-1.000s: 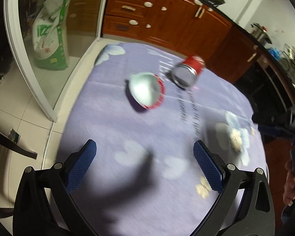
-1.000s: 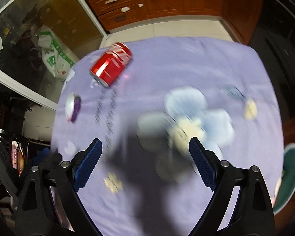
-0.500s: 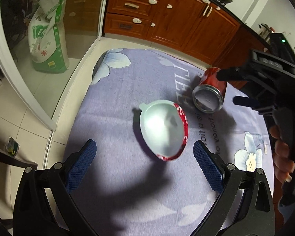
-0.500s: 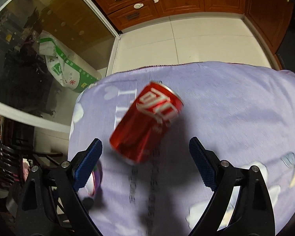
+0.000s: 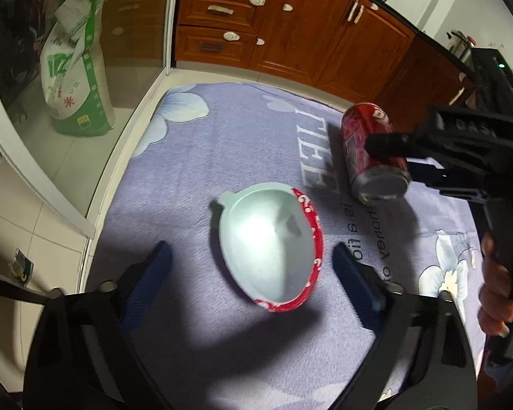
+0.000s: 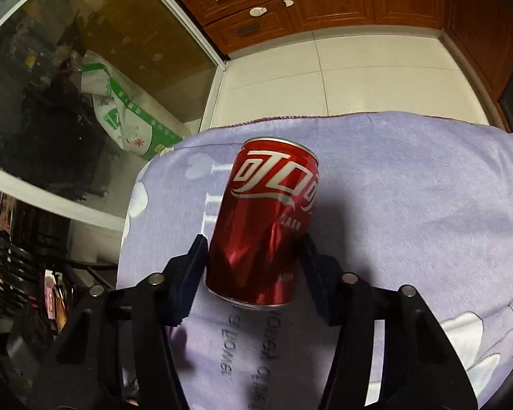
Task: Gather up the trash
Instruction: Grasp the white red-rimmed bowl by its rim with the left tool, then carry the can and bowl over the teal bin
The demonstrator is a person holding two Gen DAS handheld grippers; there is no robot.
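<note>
A dented red cola can lies on its side on the lilac flowered cloth. My right gripper is shut on the can, both pads pressing its sides; it also shows in the left wrist view with the can. A squashed red-and-white cup lies on the cloth in the left wrist view. My left gripper is open with its blue pads on either side of the cup, not touching it.
The cloth-covered table ends at the far edge near a tiled floor. Wooden cabinets stand behind. A green-and-white sack stands behind a glass door at left.
My right gripper moved up to the can and closed on it. My left gripper advanced so the cup now lies between its open pads.
</note>
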